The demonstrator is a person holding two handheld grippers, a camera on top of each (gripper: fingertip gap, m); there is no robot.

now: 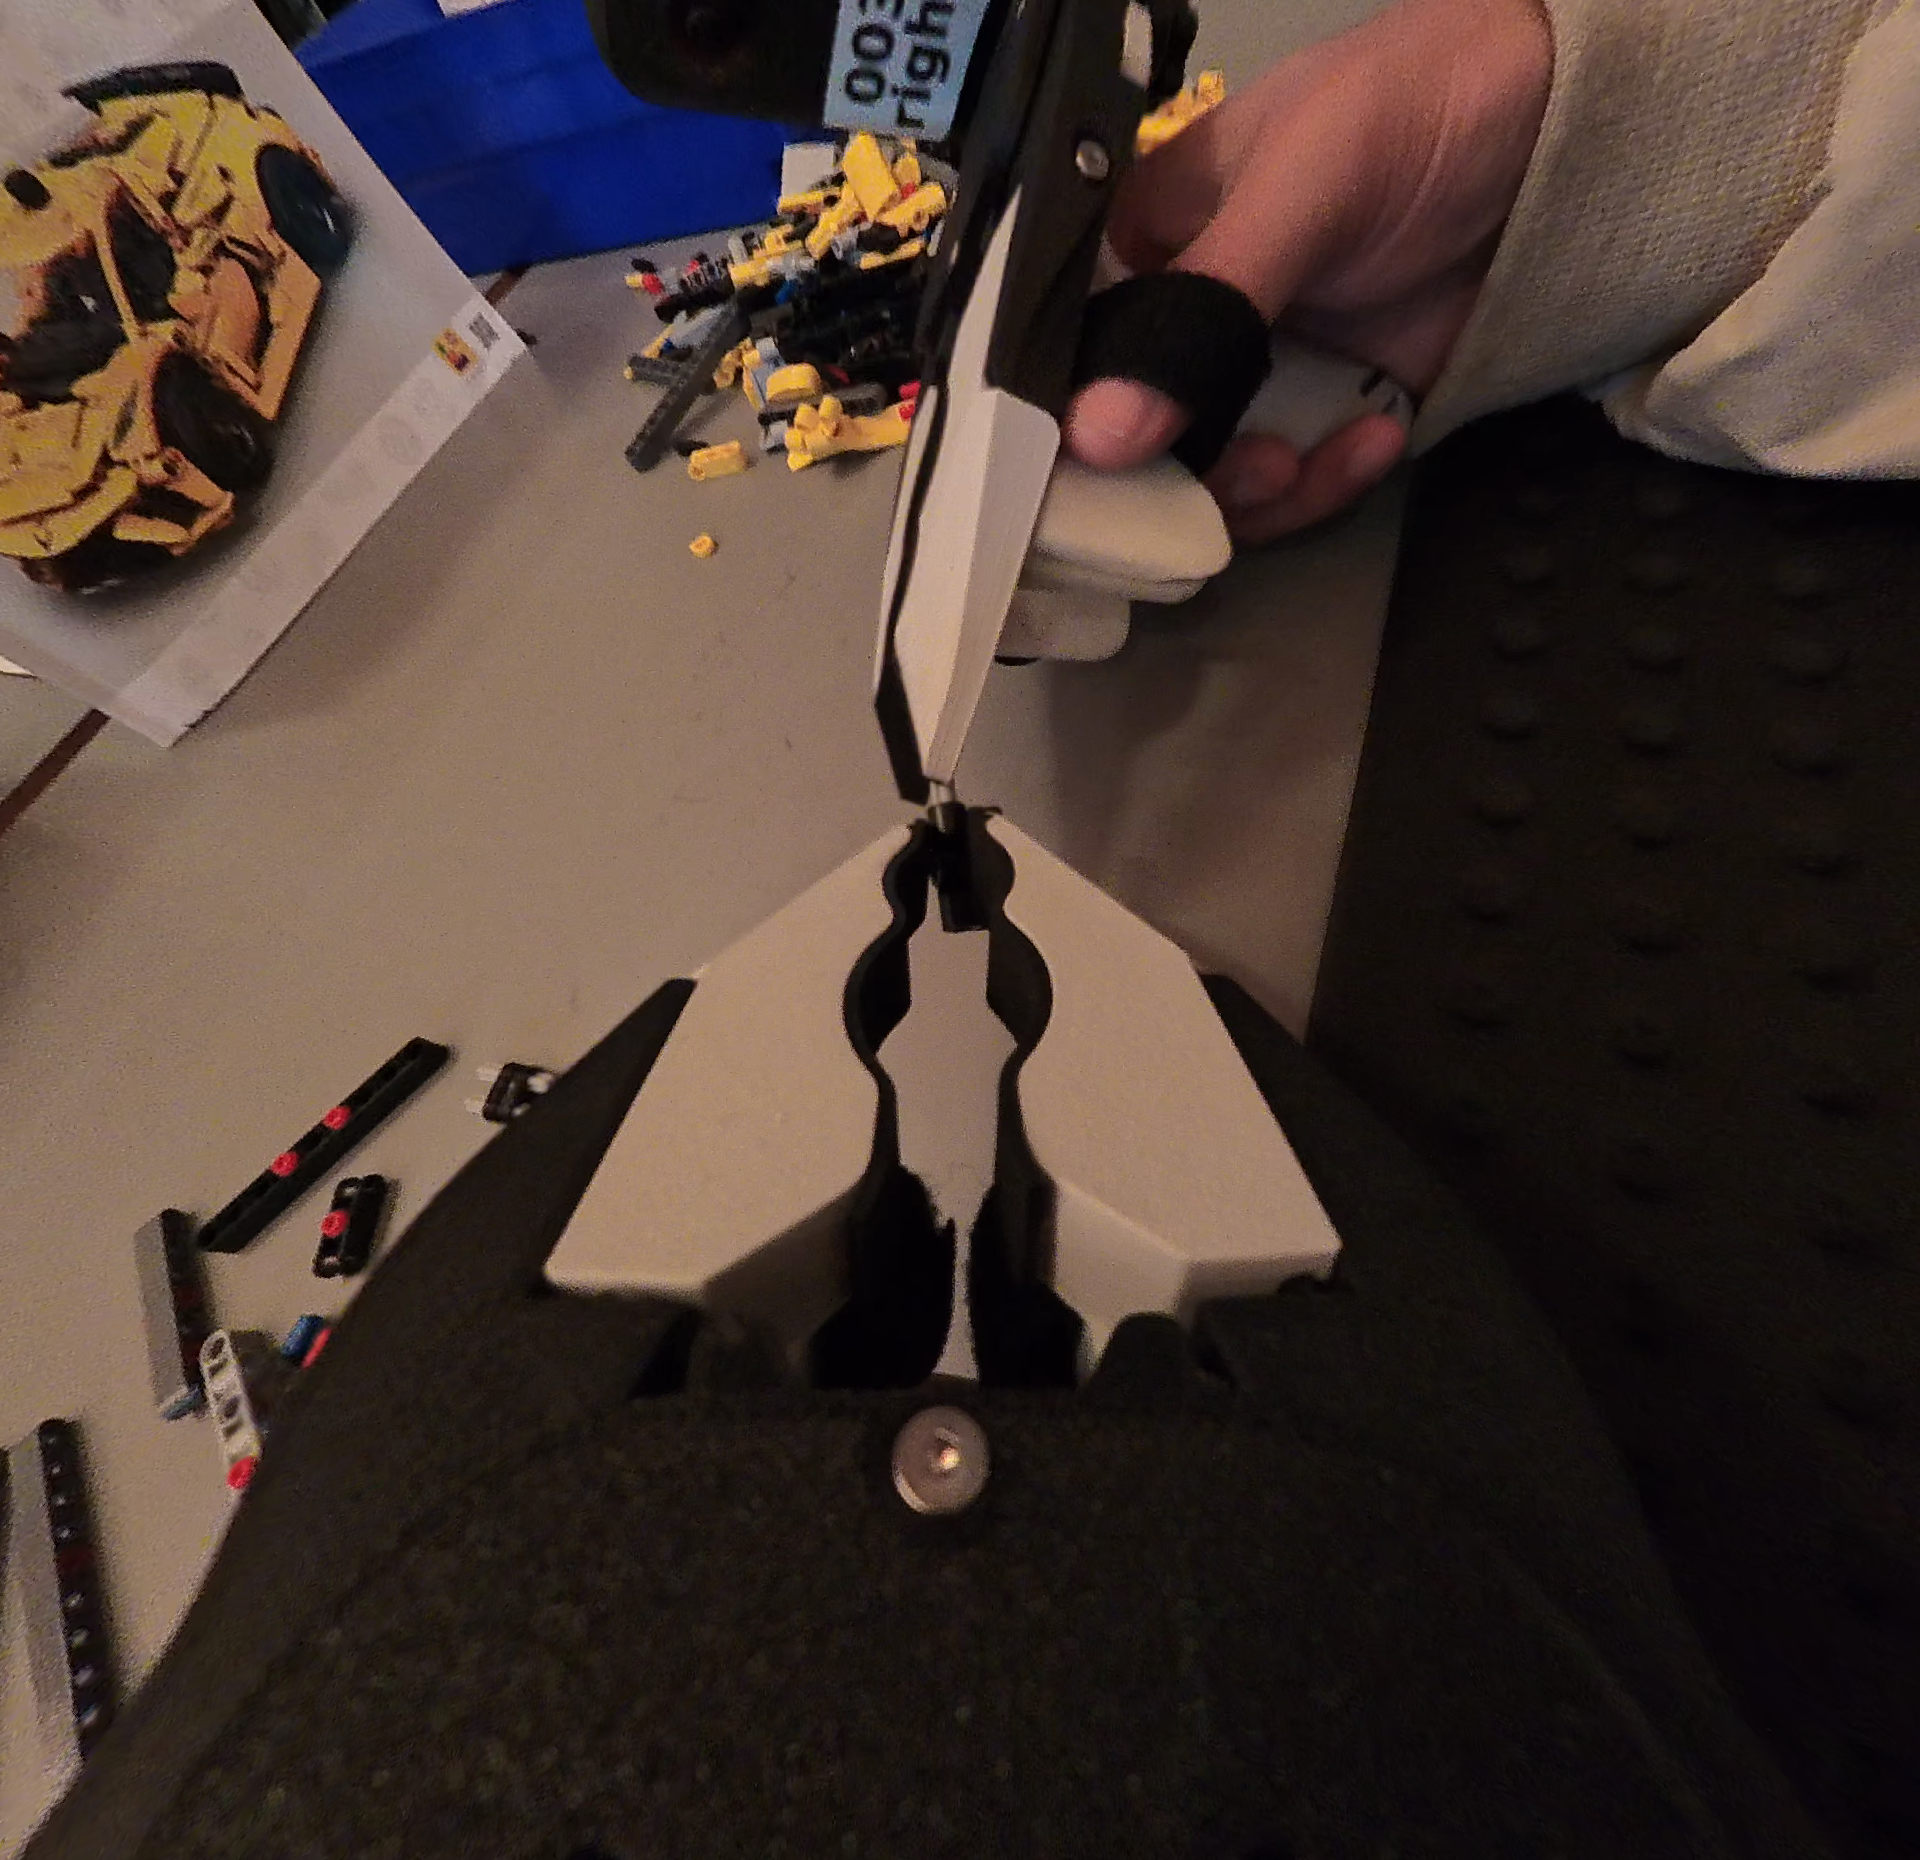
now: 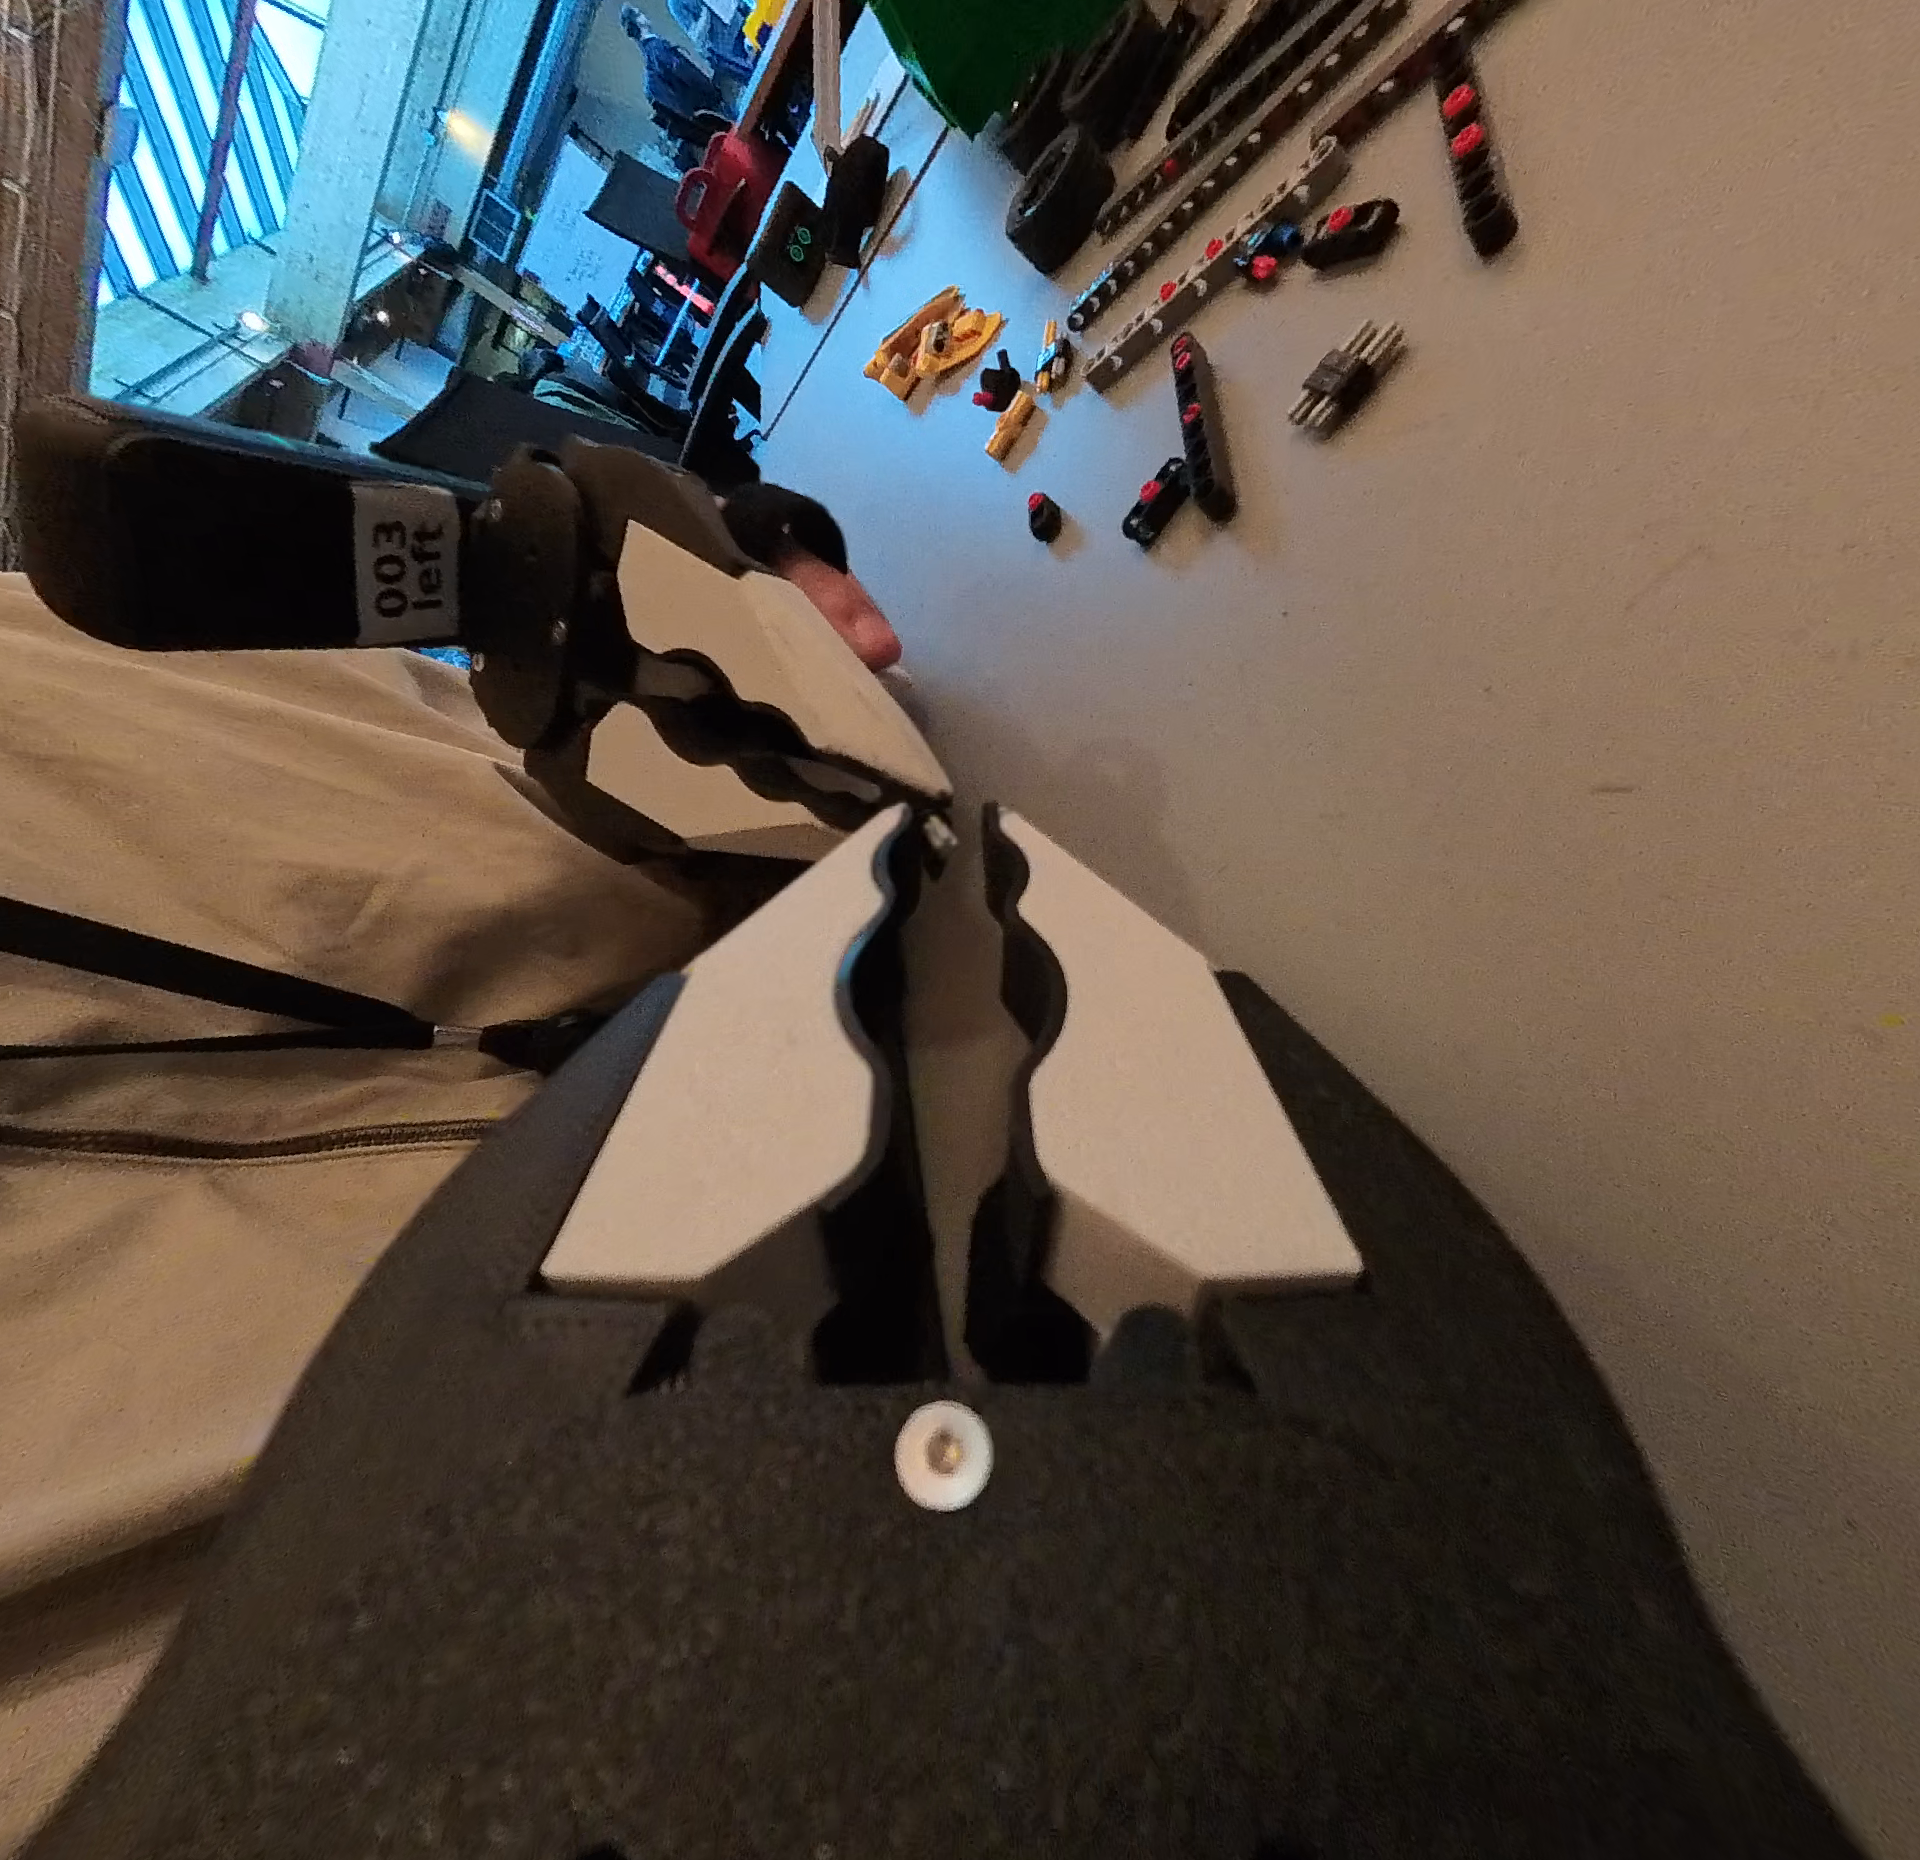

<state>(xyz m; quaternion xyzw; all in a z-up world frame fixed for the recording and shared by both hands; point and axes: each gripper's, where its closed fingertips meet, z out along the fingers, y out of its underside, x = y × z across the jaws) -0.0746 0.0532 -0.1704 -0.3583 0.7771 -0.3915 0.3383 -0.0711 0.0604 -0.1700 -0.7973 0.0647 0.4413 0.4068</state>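
Two grippers meet tip to tip above the pale table [image 1: 623,771], near its edge on your side. To your left a printed sheet with a picture of a yellow car [image 1: 208,304] lies flat, and a blue bin [image 1: 540,148] stands behind it; a green bin [image 2: 987,23] sits at the far end in the right wrist view. Your left gripper [image 1: 951,839] has its jaws drawn in on a small black piece [image 1: 954,891], pinched at the very tips and held off the table. Your right gripper [image 2: 945,823], gripped by your hand [image 1: 1330,252], points straight at it. Its jaws show only a narrow gap at the tips, where a short grey stub [image 2: 940,831] lies against one finger; you cannot tell whether it is gripped.

Beyond the tips lies a heap of yellow and black pieces [image 1: 821,293]. Black tyres [image 2: 1060,200] and long holed beams [image 2: 1216,252] lie near the green bin. A black beam with red pins [image 1: 322,1145] lies apart, beside your left gripper.
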